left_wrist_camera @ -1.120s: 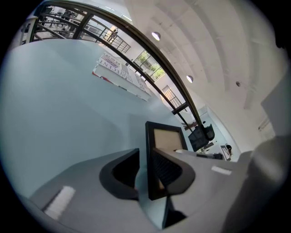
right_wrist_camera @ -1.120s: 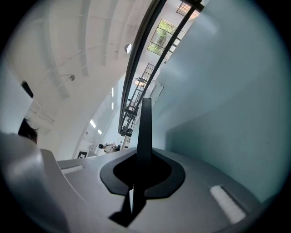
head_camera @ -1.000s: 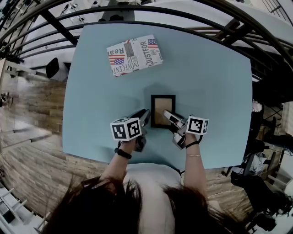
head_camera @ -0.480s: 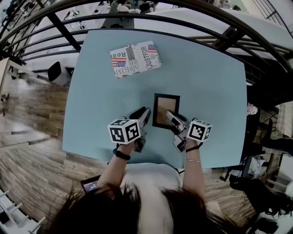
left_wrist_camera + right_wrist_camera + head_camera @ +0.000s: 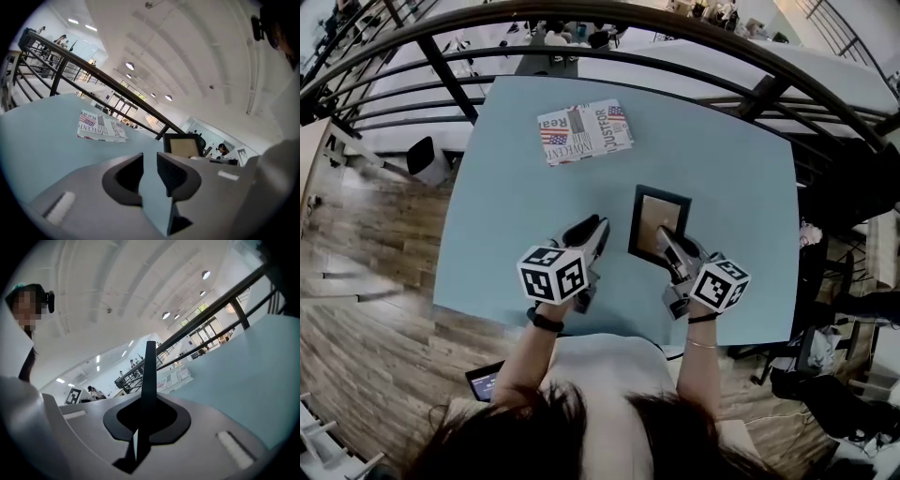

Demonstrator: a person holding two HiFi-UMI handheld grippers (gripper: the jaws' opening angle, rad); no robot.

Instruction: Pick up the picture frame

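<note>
Pale blue table (image 5: pixel 506 206) fills the head view, with a dark railing (image 5: pixel 581 23) curving behind its far edge. Near that far edge lies a printed box (image 5: pixel 584 131) with flags and big letters on it. The right gripper (image 5: pixel 667 246) is clamped on the near edge of the picture frame (image 5: pixel 661 211) - in the right gripper view the black frame stands edge-on between the pressed jaws. The frame is tilted, right of the table's middle and well apart from the box. The left gripper (image 5: pixel 592 230) hovers just beside the frame, on its left - its jaws stand apart with nothing between them.
</note>
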